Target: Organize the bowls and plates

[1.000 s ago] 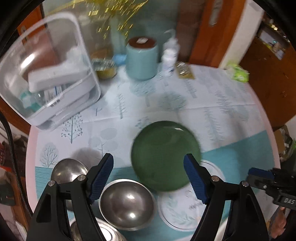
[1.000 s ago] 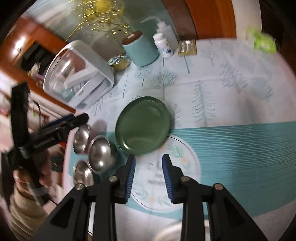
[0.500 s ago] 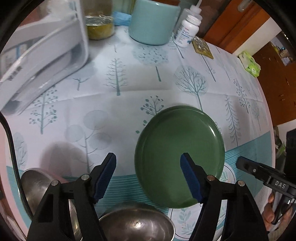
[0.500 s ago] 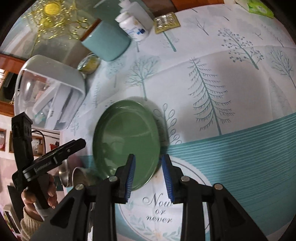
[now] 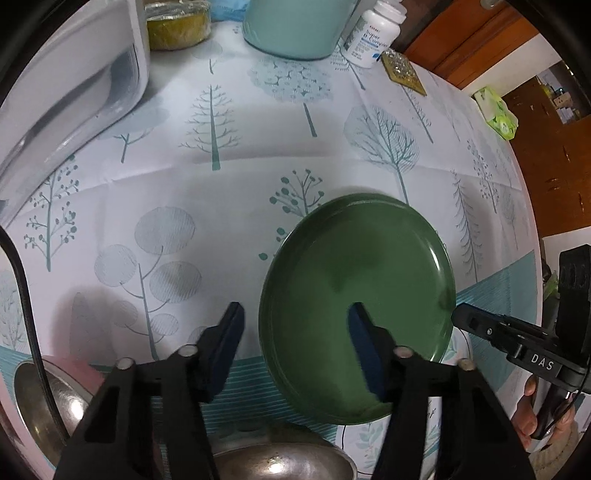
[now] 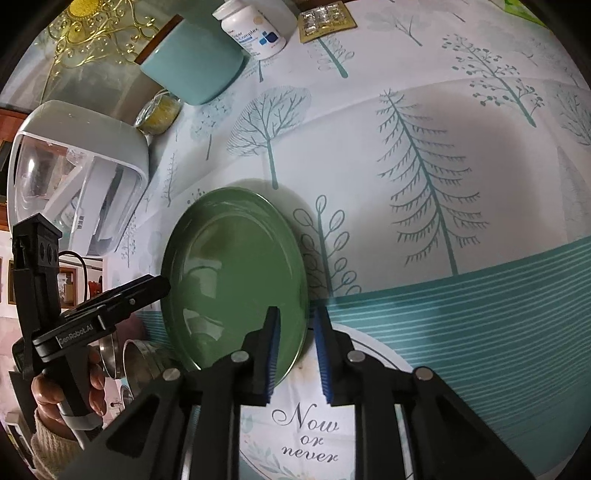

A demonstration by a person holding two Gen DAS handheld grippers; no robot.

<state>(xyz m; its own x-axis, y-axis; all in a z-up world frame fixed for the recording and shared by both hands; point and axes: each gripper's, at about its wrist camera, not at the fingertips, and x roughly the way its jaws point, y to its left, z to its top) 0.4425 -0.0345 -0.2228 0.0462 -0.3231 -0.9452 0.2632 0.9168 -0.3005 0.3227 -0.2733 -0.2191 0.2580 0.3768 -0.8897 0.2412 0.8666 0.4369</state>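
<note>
1. Tree-printed tablecloth (image 5: 207, 155) carries a round dark green plate (image 5: 362, 306), lying flat.
2. Left gripper (image 5: 295, 347), jaws just closing, half-wide, straddles the plate's left rim without pinching.
3. Right gripper (image 6: 295, 354), jaws narrowing, brackets the right rim; contact unclear.
4. Both point steeply down.

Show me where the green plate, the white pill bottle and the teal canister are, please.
green plate (image 5: 354, 302), left wrist view, on its flat centre.
white pill bottle (image 6: 258, 33), right wrist view, on its label.
teal canister (image 6: 195, 70), right wrist view, on its side wall.
</note>
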